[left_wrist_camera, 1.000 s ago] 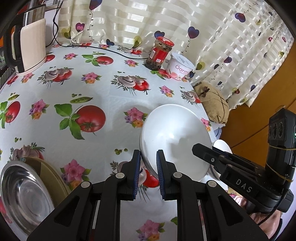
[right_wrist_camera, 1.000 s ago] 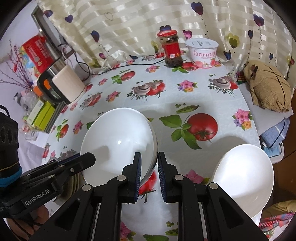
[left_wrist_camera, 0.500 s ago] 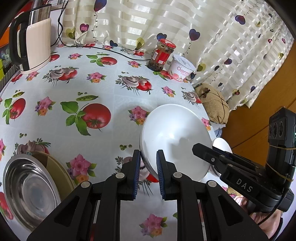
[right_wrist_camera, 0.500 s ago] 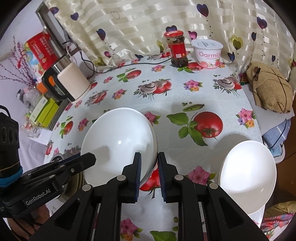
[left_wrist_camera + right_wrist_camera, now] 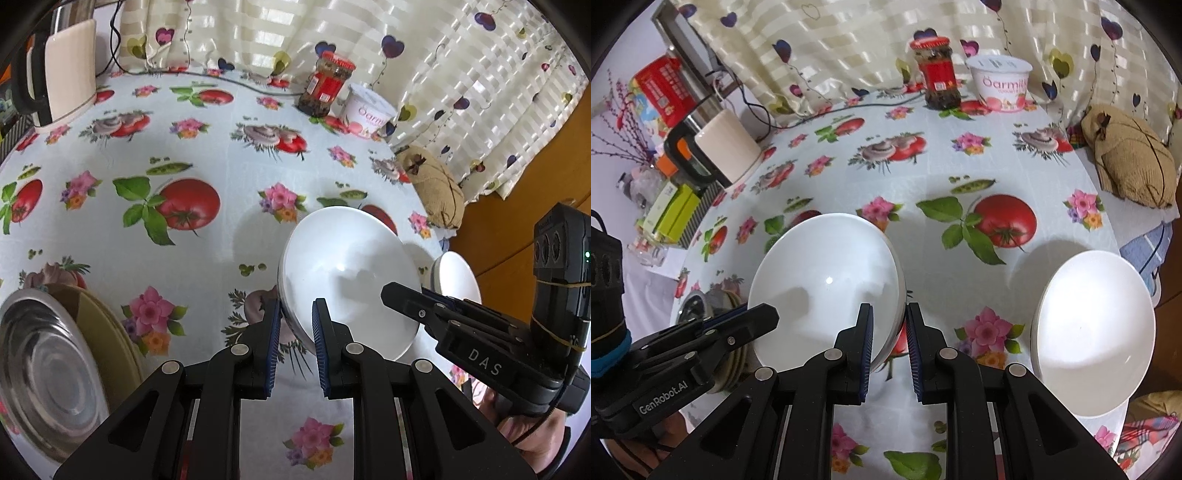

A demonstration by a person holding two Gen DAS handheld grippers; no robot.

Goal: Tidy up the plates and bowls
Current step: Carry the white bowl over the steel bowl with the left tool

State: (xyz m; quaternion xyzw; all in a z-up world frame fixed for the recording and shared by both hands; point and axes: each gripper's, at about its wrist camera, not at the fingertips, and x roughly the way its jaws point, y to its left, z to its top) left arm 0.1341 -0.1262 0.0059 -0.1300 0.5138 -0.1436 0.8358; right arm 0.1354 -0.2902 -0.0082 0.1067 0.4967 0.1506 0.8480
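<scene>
A white bowl (image 5: 347,280) (image 5: 827,291) is held above the table by both grippers. My left gripper (image 5: 294,321) is shut on its left rim; my right gripper (image 5: 889,325) is shut on its right rim. Each gripper shows in the other's view, the right one (image 5: 406,295) and the left one (image 5: 753,317). A second white bowl (image 5: 1093,343) (image 5: 456,273) sits at the table's right edge. A steel bowl (image 5: 40,365) rests on an olive plate (image 5: 107,343) at the front left.
A kettle (image 5: 720,147) stands at the back left. A red-lidded jar (image 5: 936,74) and a yogurt tub (image 5: 1001,85) stand at the back by the curtain. A tan cloth bundle (image 5: 1130,170) lies at the right edge of the flowered tablecloth (image 5: 207,155).
Both grippers have carried the white bowl toward the back of the table and a little higher. Their grip on the rim is unchanged.
</scene>
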